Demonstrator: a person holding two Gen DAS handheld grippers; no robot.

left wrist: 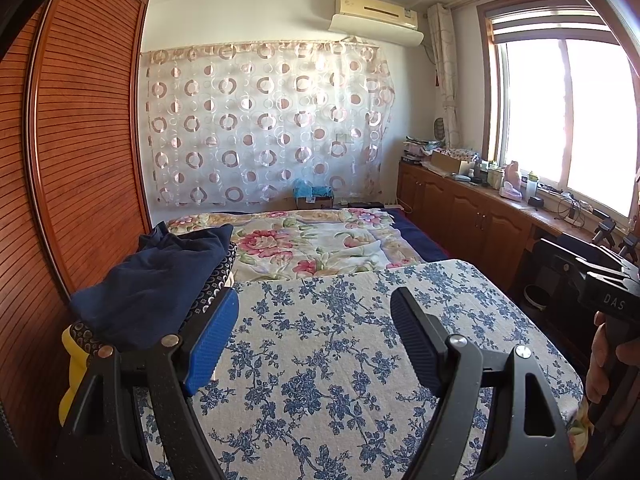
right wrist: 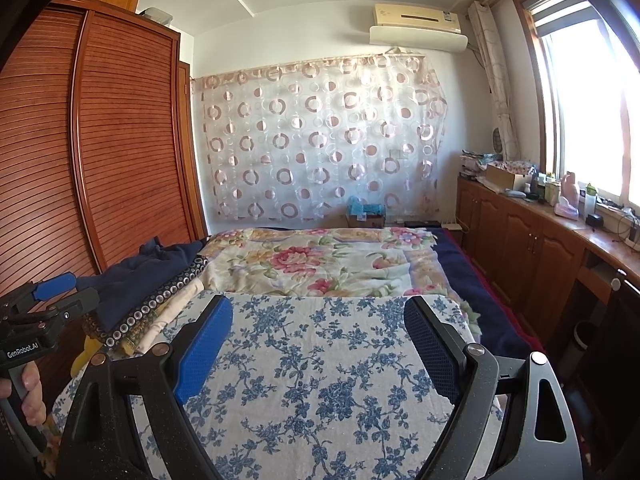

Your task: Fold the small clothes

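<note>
A heap of small clothes lies at the bed's left edge, a dark navy garment [left wrist: 160, 280] on top of a black one with ring dots [left wrist: 216, 284] and something yellow [left wrist: 74, 364] beneath. The right wrist view shows the same navy garment [right wrist: 152, 268] and dotted cloth [right wrist: 160, 300]. My left gripper [left wrist: 316, 312] stands open over the blue-flowered cloth [left wrist: 340, 340], nothing between its fingers, just right of the heap. My right gripper [right wrist: 318, 320] is open too, over the same cloth [right wrist: 320, 360]. Each view catches the other gripper's body and a hand at its edge.
A pink-flowered quilt [left wrist: 304, 240] covers the bed beyond. A slatted wooden wardrobe [left wrist: 80, 140] runs close along the left. Low wooden cabinets [left wrist: 472, 208] with cluttered tops line the right wall under the window [left wrist: 568, 120]. A circle-patterned curtain [left wrist: 264, 120] hangs on the far wall.
</note>
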